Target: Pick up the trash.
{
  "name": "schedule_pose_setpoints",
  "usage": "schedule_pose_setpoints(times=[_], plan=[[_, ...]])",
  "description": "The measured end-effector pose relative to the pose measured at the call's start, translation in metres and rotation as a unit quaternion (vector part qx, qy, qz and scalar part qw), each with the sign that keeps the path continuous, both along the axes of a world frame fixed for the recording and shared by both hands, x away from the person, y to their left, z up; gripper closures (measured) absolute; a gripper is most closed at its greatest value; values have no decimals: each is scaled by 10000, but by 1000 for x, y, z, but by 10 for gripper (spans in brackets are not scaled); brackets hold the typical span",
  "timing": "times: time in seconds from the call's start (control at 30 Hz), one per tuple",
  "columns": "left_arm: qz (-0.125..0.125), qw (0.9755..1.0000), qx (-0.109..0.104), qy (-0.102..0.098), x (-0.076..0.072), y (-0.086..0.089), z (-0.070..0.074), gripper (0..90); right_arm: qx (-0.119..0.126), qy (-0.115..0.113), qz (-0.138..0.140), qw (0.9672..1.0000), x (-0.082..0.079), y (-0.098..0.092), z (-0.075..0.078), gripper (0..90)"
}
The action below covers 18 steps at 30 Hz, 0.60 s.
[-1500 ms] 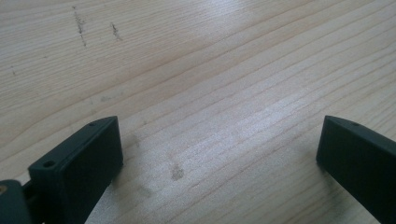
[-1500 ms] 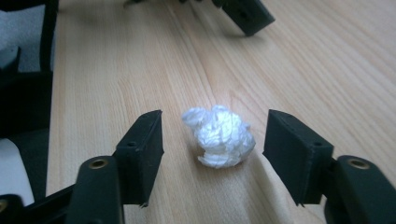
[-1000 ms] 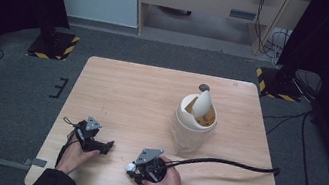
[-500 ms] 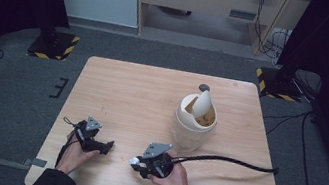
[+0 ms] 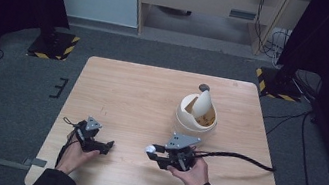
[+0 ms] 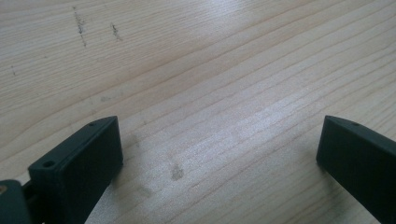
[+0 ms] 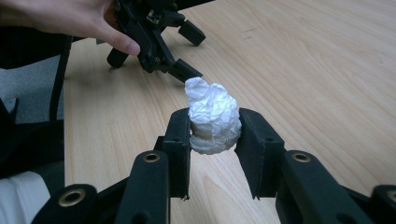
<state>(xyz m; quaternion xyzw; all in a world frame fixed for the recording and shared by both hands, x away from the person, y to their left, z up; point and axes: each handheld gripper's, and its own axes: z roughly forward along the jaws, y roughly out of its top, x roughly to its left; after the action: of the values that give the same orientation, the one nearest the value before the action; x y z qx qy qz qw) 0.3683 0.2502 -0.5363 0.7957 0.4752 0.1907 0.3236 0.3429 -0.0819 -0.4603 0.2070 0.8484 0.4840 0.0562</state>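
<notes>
Right gripper (image 7: 214, 135) at lower centre of the high view: its 2 black jaws clamped a crumpled white paper ball (image 7: 212, 121) just above the pale wooden worktop (image 5: 141, 99). Left gripper (image 5: 105, 146), lower left, rested on the worktop, jaws spread wide, nothing between them.

Two grippers near the table's (image 5: 119, 80) front edge, a bin behind them.

The paper wad (image 7: 212, 116) sits between the right gripper's (image 5: 156, 153) jaws. The left gripper (image 5: 101, 146) lies to its left, well apart, over bare table. The swing-lid bin (image 5: 197, 112) stands behind the right gripper, slightly rightward, near it.
</notes>
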Motion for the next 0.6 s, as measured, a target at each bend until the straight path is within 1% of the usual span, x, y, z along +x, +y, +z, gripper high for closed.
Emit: schedule_pose_setpoints(times=[0.2,0.47,0.5,0.53,0.6], plan=[[-2,10000,1,-2,0,0,0,0,193,-90,-72,9997,-2,-21,12,657],[-1,10000,3,-5,0,0,0,0,495,-170,-176,9985,-6,-53,28,656],[-1,10000,3,-5,0,0,0,0,495,-170,-176,9985,-6,-53,28,656],[-2,10000,3,-4,0,0,0,0,567,-195,-245,9979,-6,-62,31,656],[-4,10000,2,-5,0,0,0,0,644,-224,-313,9972,-7,-71,35,657]])
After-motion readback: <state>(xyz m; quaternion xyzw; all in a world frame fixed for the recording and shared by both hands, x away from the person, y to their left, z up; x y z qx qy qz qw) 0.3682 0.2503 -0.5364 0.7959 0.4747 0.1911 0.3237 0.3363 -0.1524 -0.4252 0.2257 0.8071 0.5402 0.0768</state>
